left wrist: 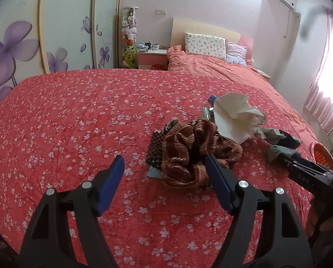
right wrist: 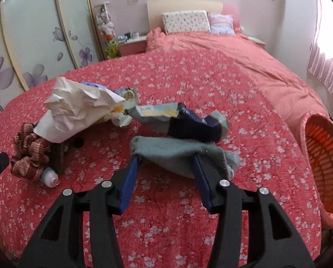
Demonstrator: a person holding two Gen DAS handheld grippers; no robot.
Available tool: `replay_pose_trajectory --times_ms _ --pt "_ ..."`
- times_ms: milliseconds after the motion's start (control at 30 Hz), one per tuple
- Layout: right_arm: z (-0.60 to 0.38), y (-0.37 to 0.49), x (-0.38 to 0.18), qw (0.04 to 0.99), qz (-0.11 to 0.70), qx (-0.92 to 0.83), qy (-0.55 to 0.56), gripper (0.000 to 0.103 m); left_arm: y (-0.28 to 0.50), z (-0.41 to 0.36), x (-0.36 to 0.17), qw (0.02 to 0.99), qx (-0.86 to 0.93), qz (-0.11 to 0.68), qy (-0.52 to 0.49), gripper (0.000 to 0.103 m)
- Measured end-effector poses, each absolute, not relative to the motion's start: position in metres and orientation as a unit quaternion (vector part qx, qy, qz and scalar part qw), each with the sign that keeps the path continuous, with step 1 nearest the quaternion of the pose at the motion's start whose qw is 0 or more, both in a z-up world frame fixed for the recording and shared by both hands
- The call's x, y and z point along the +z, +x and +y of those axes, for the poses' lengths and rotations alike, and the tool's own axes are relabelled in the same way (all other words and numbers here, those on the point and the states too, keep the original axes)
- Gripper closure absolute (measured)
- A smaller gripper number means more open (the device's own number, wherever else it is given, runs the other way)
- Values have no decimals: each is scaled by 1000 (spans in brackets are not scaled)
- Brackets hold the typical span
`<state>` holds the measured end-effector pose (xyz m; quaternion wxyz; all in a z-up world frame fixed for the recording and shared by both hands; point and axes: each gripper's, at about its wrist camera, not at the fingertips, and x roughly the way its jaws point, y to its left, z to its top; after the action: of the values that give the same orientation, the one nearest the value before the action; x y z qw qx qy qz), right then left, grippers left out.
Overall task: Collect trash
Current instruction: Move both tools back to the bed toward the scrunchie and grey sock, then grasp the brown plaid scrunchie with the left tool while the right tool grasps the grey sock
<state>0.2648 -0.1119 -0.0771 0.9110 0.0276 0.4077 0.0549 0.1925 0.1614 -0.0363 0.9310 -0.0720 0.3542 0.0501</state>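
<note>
Bed (right wrist: 188, 71), red floral cover; we list what lies on it.

Item: crumpled paper (right wrist: 77, 109), white, the plainest trash, resting on the heap's far side, touching the scrunchie (right wrist: 30, 156) and a snack wrapper (right wrist: 126, 96).

Item: sock (right wrist: 188, 122), grey and navy, long axis running left to right across our right view.

Item: grey cloth (right wrist: 177, 156), draped across the right tongs (right wrist: 166, 158); whether the jaws pinch it or stand loose under it, we cannot tell.

Item: small bottle (right wrist: 50, 178), beside the scrunchie.

Left tongs (left wrist: 164, 163): released, jaws wide, the scrunchie just ahead between the tips, the paper beyond it and to the right.

Basket (right wrist: 323, 156), orange, at the bed's right edge.

We judge the right tongs nearer the basket, the left nearer the paper; reaching it means passing forward over the scrunchie.
</note>
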Motion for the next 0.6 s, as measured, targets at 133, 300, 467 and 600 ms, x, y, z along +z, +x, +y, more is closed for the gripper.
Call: replay_pose_trajectory --times_ms 133,300,467,600 --pt "-112 270 -81 907 419 41 26 72 196 164 -40 929 48 359 -77 30" --pt "-114 270 -82 906 421 39 32 97 204 164 -44 925 37 367 -86 30" --pt "-120 260 -75 908 414 46 49 98 212 164 -49 921 27 378 -91 36" --pt "-123 253 -71 910 408 50 52 98 218 160 -53 916 19 389 -95 45"
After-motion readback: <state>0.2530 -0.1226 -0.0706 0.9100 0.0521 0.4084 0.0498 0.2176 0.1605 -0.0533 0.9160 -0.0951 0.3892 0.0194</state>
